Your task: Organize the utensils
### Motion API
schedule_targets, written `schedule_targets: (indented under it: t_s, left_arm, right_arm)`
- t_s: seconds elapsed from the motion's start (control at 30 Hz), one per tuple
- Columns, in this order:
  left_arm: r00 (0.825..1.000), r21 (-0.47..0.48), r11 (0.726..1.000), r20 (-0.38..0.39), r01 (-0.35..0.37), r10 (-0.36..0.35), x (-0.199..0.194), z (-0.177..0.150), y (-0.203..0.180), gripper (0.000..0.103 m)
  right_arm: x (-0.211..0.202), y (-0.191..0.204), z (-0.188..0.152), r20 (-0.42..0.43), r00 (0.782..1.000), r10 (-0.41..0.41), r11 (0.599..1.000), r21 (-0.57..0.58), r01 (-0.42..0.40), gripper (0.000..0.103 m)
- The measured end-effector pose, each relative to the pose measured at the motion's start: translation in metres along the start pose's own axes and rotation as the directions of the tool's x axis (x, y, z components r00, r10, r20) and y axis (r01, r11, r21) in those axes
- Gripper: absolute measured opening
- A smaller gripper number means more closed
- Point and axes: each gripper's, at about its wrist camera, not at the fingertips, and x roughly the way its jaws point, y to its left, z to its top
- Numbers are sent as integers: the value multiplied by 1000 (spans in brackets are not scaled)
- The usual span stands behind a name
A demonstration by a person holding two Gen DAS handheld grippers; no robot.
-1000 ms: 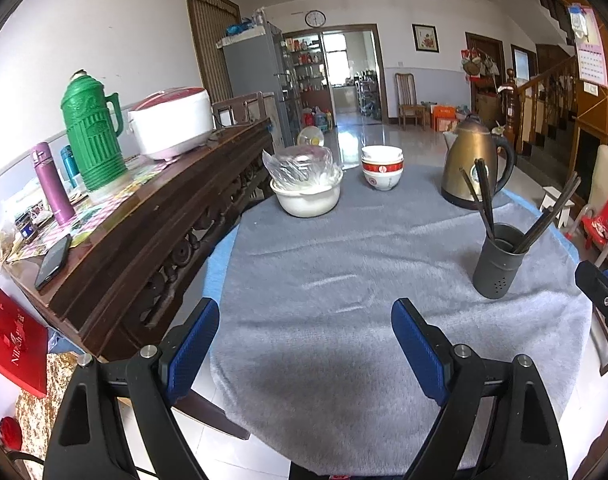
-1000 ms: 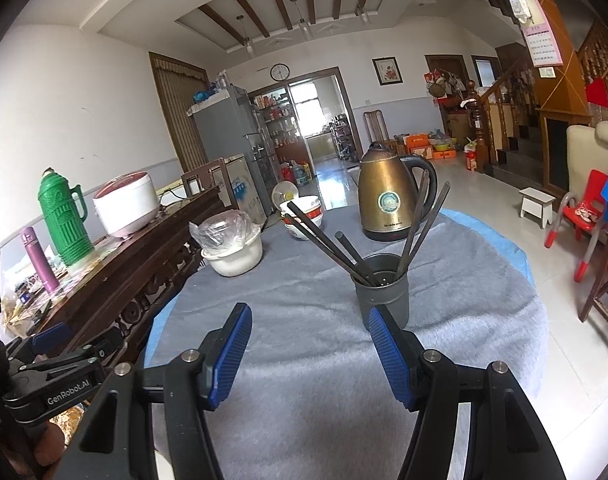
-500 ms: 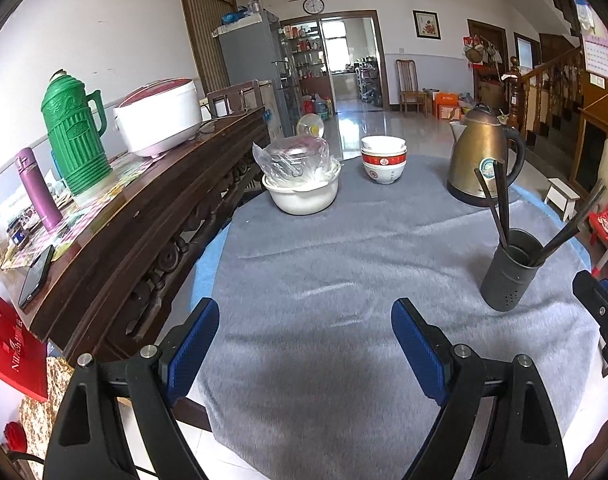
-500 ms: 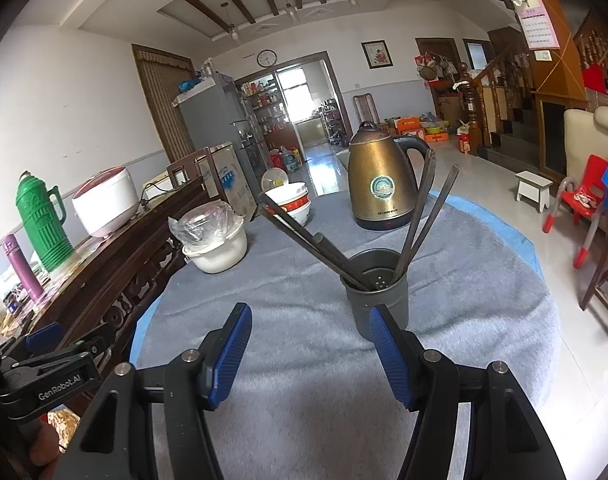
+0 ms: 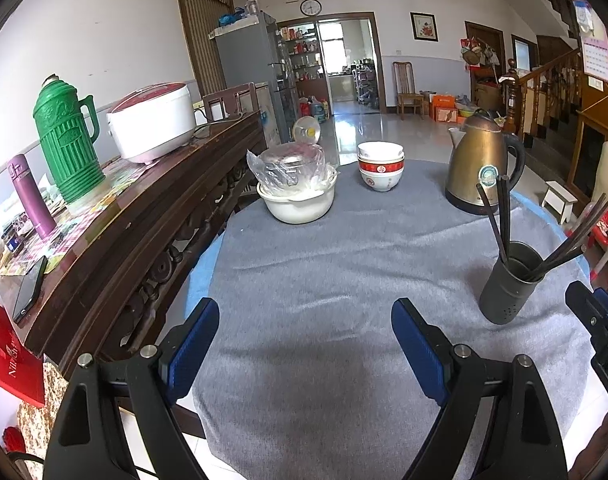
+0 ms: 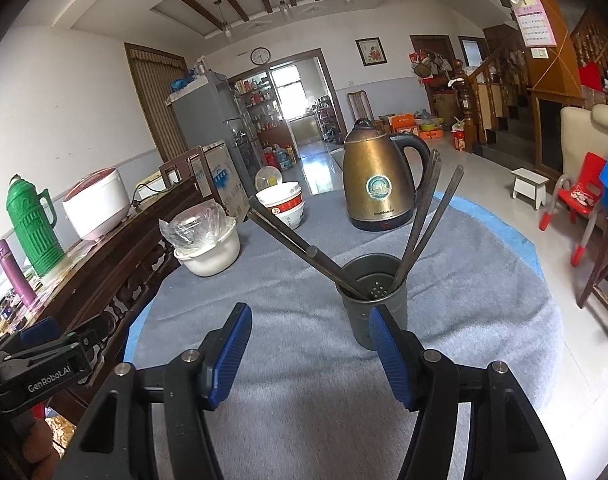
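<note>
Chopsticks [image 6: 419,216] stand in a dark holder [image 6: 373,300] on the grey cloth [image 6: 304,360] covering the round table, splayed into two bunches that lean apart, one set slanting left toward the bowls and the other tipping right toward the kettle [image 6: 377,188]; they rest that way because the cup is wide and nothing gathers them, so each stick falls against the rim. The holder is a plain matte cylinder with drain holes in its base and small holes low on its wall, and the sticks are long, thin and dark, nearly the same tone as the cup. The right gripper [image 6: 309,346] hangs just in front of the holder, jaws spread wide and empty, its right pad nearly level with the cup's wall, which suggests it is lined up to reach the sticks or the cup. The left gripper [image 5: 305,338] is also wide open with nothing between its pads, hovering over bare cloth with the holder off to its right, probably waiting to steady or receive. A covered white pot [image 5: 298,192] and stacked bowls [image 5: 381,170] sit farther back, well apart from the holder
</note>
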Motion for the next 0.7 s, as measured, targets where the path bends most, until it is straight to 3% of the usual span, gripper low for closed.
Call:
schedule_targets:
  t_s: [0.7]
  left_arm:
    - [1000,11,1000,6,17,-17,5,7,-5,88]
  right_arm:
    - [2,1,5,5,1000,-16,1000,-7,16,66]
